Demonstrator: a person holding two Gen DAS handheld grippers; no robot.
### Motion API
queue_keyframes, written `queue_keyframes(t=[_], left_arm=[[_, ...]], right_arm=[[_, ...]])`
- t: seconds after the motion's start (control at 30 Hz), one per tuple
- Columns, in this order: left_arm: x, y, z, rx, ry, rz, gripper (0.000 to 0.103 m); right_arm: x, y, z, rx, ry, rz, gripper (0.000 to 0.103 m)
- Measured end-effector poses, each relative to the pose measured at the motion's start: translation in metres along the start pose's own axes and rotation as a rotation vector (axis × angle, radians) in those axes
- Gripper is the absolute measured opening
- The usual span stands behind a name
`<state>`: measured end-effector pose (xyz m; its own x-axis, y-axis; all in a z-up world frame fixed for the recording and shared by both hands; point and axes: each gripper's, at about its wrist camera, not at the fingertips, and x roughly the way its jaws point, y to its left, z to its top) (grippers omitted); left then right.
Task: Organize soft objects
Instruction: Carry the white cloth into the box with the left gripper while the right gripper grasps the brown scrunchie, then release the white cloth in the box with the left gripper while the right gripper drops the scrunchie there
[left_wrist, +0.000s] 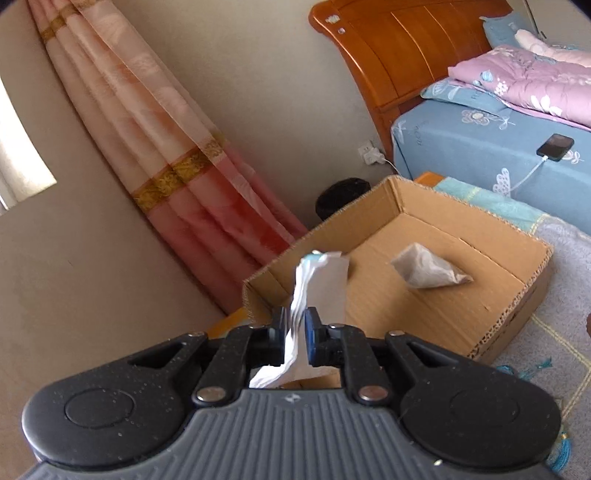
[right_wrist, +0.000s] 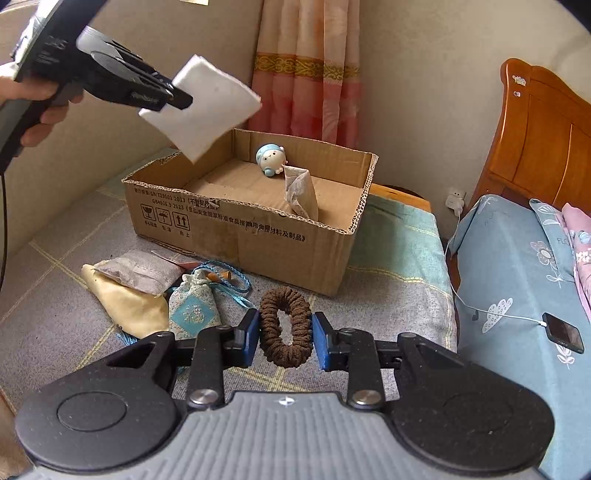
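My left gripper is shut on a white folded cloth pad and holds it in the air at the near left corner of the cardboard box. From the right wrist view this gripper and the pad hang above the box's left end. Inside the box lie a grey sachet and a small blue plush toy. My right gripper is open around a brown scrunchie lying on the grey mat; its blue pads stand on either side of it.
On the mat left of the scrunchie lie a grey pouch, a cream cloth and a teal drawstring sachet. A bed with a blue sheet, a charging phone and a wooden headboard stands on the right. Pink curtains hang behind the box.
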<state>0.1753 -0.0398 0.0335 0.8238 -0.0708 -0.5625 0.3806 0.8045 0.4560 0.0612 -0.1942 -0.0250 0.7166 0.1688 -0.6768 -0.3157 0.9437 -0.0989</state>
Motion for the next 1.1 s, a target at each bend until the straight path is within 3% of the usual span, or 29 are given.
queue_keyframes(t=[0.1,0.23,0.3,0.47,0.63,0.93,1.1], left_arm=[[0.001,-0.014,-0.017,-0.016,0.026,-0.089,0.040],[-0.021,-0.026,-0.035,-0.032,0.001,-0.140,0.054],[-0.035,-0.027,-0.040,-0.074,-0.010,-0.157,0.071],[-0.069,-0.023,-0.051,-0.156,-0.068,-0.181,0.083],[-0.085,-0.018,-0.064,-0.248,-0.083,-0.194,0.092],[-0.093,-0.014,-0.089,-0.324,-0.013,-0.189,0.093],[-0.100,-0.003,-0.096,-0.351,-0.006,-0.144,0.093]], right_arm=[[0.000,-0.002,0.001,0.000,0.001,-0.005,0.035],[0.000,-0.003,0.002,-0.004,0.008,-0.011,0.035],[0.001,-0.003,0.004,-0.010,0.009,-0.014,0.035],[-0.001,-0.001,0.013,-0.023,-0.006,-0.013,0.035],[-0.005,0.001,0.024,-0.044,-0.023,-0.018,0.035],[-0.002,0.004,0.057,-0.077,-0.055,-0.035,0.035],[0.008,0.009,0.085,-0.108,-0.078,-0.037,0.035]])
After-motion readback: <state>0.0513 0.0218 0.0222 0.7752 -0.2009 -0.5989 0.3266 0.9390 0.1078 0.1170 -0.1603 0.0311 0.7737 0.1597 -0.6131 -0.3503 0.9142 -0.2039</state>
